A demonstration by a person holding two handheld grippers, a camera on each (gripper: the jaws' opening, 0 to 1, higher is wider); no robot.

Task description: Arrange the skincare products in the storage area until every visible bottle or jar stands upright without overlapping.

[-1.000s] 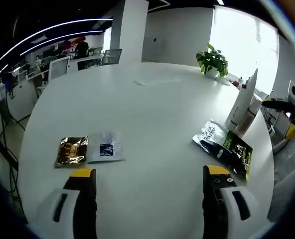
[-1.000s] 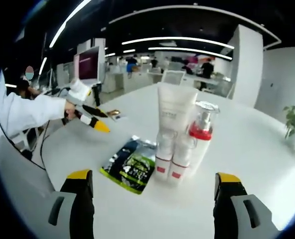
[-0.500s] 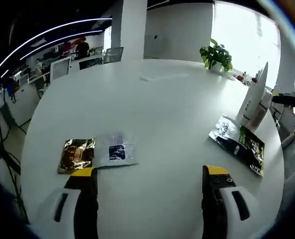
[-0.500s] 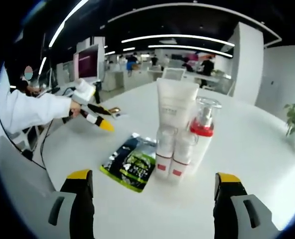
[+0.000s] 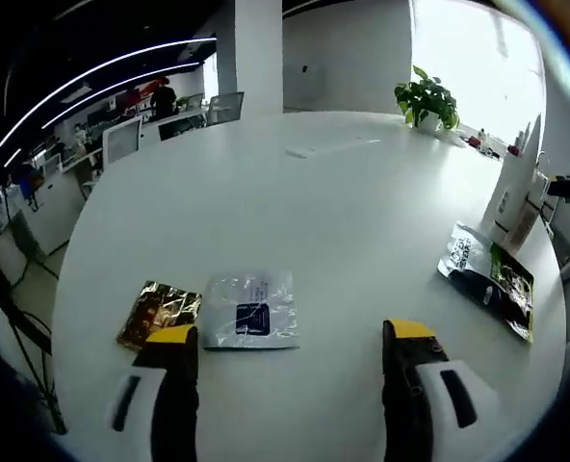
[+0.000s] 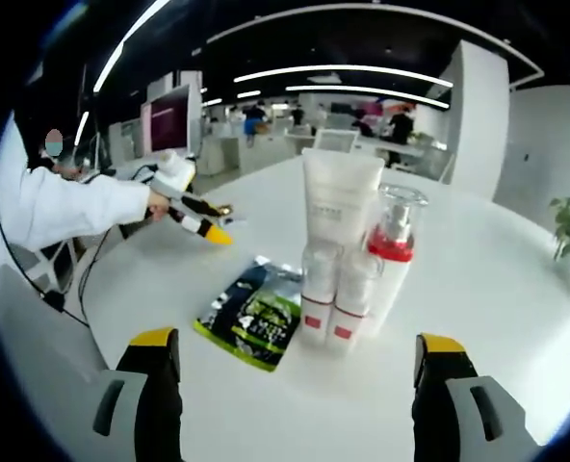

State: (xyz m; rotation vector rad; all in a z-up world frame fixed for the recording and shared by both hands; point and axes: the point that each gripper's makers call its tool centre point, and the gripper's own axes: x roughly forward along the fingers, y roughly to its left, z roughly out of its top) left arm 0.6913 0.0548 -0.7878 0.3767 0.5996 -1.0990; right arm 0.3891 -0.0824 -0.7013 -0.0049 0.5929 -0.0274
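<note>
In the right gripper view a tall white tube (image 6: 340, 214), a red-collared pump bottle (image 6: 391, 258) and two small bottles with red bands (image 6: 318, 295) stand upright in a tight cluster on the white table (image 6: 497, 289). A black-and-green sachet (image 6: 256, 316) lies flat to their left. My right gripper (image 6: 295, 371) is open, short of the cluster. The left gripper (image 6: 194, 218) shows further left, held by a white-sleeved arm. In the left gripper view my left gripper (image 5: 290, 339) is open over a clear sachet (image 5: 251, 311) and a gold sachet (image 5: 160, 311). The black-and-green sachet (image 5: 489, 279) and the white tube (image 5: 512, 192) sit at the right.
A potted plant (image 5: 427, 99) stands at the table's far side, with a flat paper (image 5: 331, 147) near it. Desks, monitors and people fill the office behind (image 6: 266, 120). The table edge (image 6: 92, 318) runs near my right gripper's left jaw.
The left gripper has moved forward and down toward the clear and gold sachets, which now lie just before its jaws. The right gripper's view has stayed nearly the same.
</note>
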